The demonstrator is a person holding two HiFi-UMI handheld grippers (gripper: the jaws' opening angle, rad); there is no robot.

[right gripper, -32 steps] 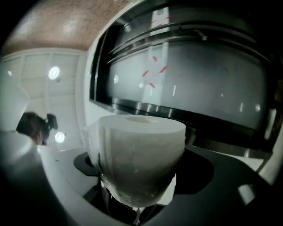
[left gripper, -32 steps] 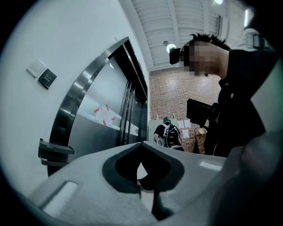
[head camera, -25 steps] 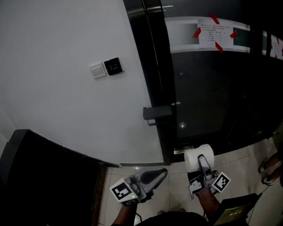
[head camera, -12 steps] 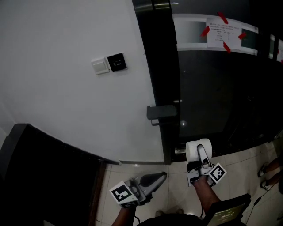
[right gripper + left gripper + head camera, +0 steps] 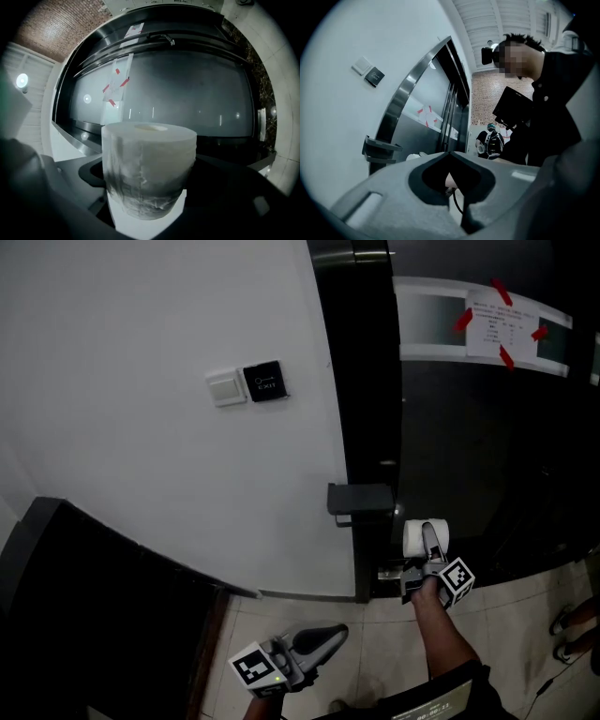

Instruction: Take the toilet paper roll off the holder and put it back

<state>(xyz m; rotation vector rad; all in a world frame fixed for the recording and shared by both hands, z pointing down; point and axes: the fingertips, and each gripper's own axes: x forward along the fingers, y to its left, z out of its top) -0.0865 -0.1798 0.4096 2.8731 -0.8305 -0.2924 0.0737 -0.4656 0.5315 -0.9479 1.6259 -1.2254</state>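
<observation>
Right gripper (image 5: 429, 557): jaws wide apart, clamped on roll (image 5: 413, 538). Right gripper view shows roll (image 5: 149, 164) upright between jaws, core hole on top. Roll off holder (image 5: 360, 500), just below and right of it, in front of dark glass door (image 5: 469, 446). Holder: grey bracket on door frame, beside white wall (image 5: 141, 474). Left gripper (image 5: 337, 631): low, well apart from roll, jaws together, nothing held.

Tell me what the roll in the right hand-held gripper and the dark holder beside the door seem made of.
Toilet paper roll: soft white tissue, matte, with a crinkled side and a pale core at the top, probably cardboard. Holder: dark grey, smooth, dull sheen, sharp box-like edges; painted metal or plastic, the look leaves it open.
</observation>
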